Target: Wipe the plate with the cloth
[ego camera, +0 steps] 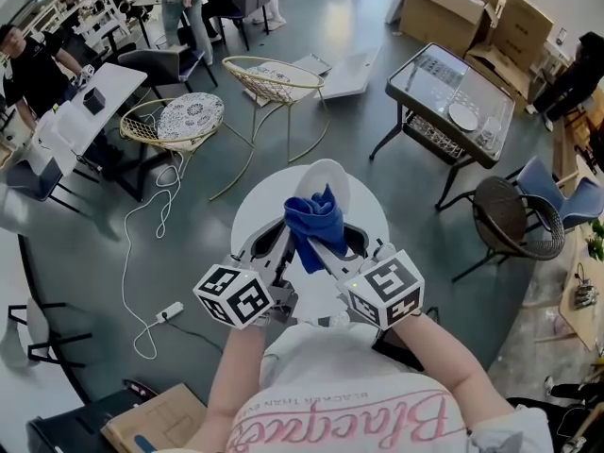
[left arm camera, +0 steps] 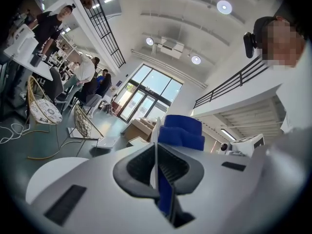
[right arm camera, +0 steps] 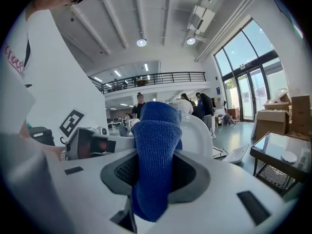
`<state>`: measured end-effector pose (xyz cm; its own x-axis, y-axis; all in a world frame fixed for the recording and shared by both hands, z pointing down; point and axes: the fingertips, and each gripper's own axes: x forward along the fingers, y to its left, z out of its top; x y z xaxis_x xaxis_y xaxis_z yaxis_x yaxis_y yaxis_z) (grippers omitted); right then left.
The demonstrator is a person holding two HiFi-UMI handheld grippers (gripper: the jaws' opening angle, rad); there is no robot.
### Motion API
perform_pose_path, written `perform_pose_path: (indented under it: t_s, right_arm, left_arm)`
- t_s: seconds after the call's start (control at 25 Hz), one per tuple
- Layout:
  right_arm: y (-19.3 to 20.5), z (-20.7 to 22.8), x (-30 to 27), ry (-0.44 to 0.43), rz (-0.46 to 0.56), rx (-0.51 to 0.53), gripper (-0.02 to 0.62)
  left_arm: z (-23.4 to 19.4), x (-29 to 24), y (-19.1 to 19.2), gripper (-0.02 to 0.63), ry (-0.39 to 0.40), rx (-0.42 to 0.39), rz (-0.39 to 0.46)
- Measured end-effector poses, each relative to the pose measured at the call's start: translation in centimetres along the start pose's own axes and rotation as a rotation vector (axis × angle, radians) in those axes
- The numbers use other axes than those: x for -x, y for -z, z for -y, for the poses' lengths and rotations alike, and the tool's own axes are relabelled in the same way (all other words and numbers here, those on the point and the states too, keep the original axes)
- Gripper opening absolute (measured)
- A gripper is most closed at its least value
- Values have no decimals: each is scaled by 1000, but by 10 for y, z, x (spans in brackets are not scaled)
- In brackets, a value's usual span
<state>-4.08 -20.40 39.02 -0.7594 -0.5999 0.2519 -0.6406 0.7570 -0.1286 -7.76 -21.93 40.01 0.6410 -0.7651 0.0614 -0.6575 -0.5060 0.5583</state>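
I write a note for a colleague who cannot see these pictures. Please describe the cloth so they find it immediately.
Find the round white table under the person's two grippers. Above it, the right gripper grips the cloth in its jaws, against the white plate that the left gripper holds. It alone is blue and bunched; its neighbours are white or grey.

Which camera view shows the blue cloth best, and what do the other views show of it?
The right gripper view: the cloth fills the middle, clamped between the jaws, its weave clear. The head view shows it small, bunched against the plate. The left gripper view shows only its top beyond the plate's edge.
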Motion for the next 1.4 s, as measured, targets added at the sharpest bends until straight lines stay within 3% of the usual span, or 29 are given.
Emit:
perform_pose_path:
  t_s: [0.24, 0.56, 0.76, 0.88, 1.4]
  right_arm:
    - [10, 18, 0, 61, -40, 19, 143]
    - [26, 66, 23, 214, -64, -55, 143]
    - [17, 74, 39, 224, -20, -85, 143]
    - [8, 77, 50, 229, 10, -99, 143]
    - [-21, 73, 67, 187, 55, -70, 143]
  left_arm:
    - [3, 6, -3, 23, 9, -4, 9]
    - [-2, 12, -4, 21, 7, -10, 11]
    - [-4, 10, 0, 21, -8, -82, -10]
    - [2, 5, 0, 21, -21, -231, -38]
    - [19, -13, 6, 20, -111, -1208, -110]
